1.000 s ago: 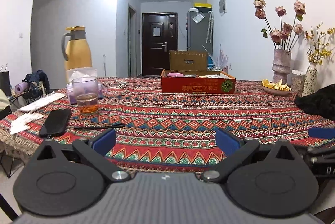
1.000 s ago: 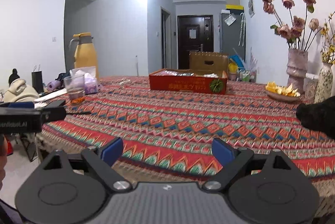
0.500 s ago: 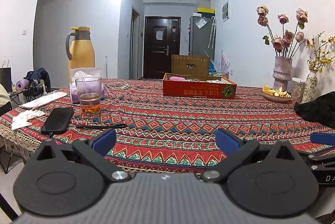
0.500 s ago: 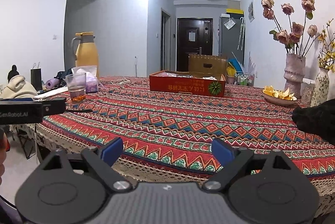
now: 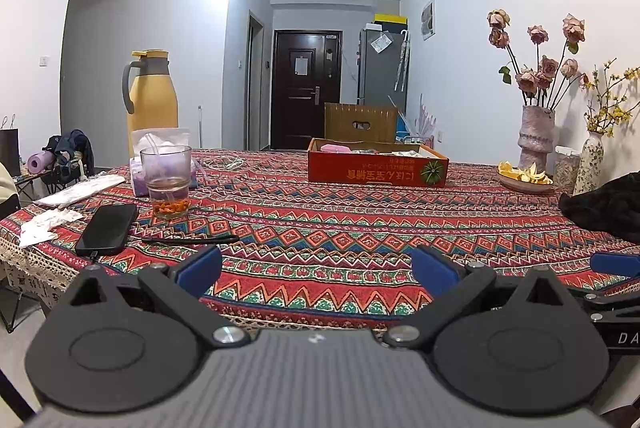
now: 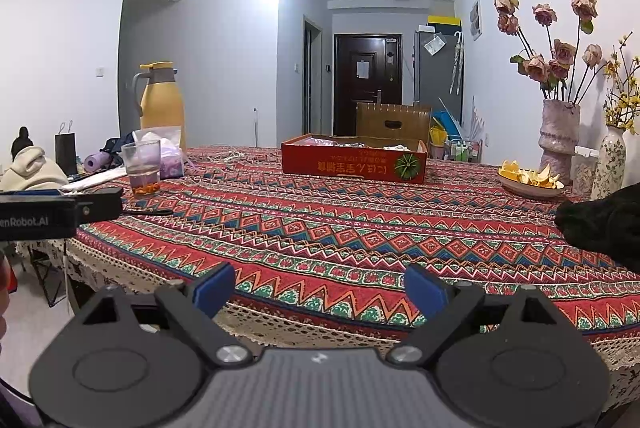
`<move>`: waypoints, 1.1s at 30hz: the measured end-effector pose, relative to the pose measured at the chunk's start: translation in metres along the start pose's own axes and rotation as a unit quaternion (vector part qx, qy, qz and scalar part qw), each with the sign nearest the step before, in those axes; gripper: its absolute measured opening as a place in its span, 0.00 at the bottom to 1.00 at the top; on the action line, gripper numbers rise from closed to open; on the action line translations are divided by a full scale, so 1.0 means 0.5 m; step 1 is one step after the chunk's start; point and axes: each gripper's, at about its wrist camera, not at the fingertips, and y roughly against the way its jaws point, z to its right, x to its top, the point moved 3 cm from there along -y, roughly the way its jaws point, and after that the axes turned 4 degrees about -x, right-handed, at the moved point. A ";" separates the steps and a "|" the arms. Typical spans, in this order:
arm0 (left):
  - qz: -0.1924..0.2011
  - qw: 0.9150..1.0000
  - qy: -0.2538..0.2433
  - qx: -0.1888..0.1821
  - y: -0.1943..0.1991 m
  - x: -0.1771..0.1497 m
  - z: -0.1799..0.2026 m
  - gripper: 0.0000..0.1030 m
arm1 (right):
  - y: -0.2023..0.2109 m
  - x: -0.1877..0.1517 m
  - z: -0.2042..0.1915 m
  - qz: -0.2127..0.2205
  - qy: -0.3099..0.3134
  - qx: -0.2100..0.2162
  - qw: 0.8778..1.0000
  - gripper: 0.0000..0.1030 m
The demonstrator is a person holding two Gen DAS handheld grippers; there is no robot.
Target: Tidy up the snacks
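Note:
A shallow red cardboard box (image 5: pixel 377 167) with snack packets inside stands at the far side of the table; it also shows in the right wrist view (image 6: pixel 353 161). My left gripper (image 5: pixel 316 274) is open and empty, hovering at the table's near edge, far from the box. My right gripper (image 6: pixel 318 292) is open and empty, just off the near edge. The left gripper's side shows at the left of the right wrist view (image 6: pixel 60 214). The box's contents are mostly hidden by its wall.
On the patterned tablecloth (image 5: pixel 340 228) lie a black phone (image 5: pixel 107 229), a glass (image 5: pixel 167 181), a tissue pack (image 5: pixel 160 147) and a yellow jug (image 5: pixel 151 99) at the left. A bowl of peels (image 5: pixel 525 176), vases (image 5: pixel 536 137) and a black cloth (image 5: pixel 608 207) are at the right.
Both grippers have drawn back and dropped slightly, so the table's near edge now shows more. Both stay open and empty.

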 end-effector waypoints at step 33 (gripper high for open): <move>-0.004 1.000 0.006 0.001 -0.003 0.000 -0.006 1.00 | -0.006 -0.001 0.007 0.002 -0.012 0.007 1.000 0.93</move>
